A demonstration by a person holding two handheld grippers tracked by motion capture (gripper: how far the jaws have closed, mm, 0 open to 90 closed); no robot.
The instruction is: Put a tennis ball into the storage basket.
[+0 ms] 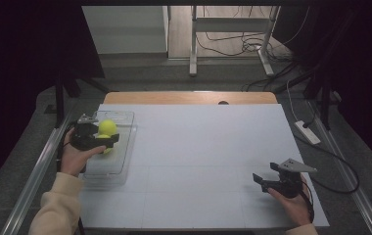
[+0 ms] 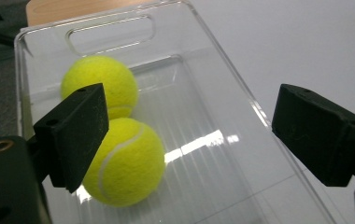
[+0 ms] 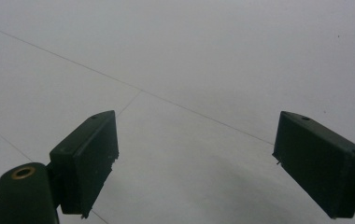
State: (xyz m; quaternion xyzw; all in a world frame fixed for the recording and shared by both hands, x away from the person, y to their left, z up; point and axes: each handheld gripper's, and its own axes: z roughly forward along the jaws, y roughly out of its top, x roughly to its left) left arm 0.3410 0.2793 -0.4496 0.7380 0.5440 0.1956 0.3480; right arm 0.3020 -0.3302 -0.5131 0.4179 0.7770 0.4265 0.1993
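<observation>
Both tennis balls [image 2: 119,163] lie in my clear tray [image 2: 222,74]; left claw [image 2: 189,140] hangs open above them, right claw [image 3: 199,163] open over the bare bench [image 1: 198,147]. Little seems left.

Two tennis balls [image 2: 119,163] sit touching in the clear tray [image 2: 241,121], one behind the other, at the table's [image 1: 198,147] left edge. The left gripper [image 1: 106,139] hangs over that tray; the right gripper [image 1: 262,182] sits well apart, near the front right corner.
</observation>
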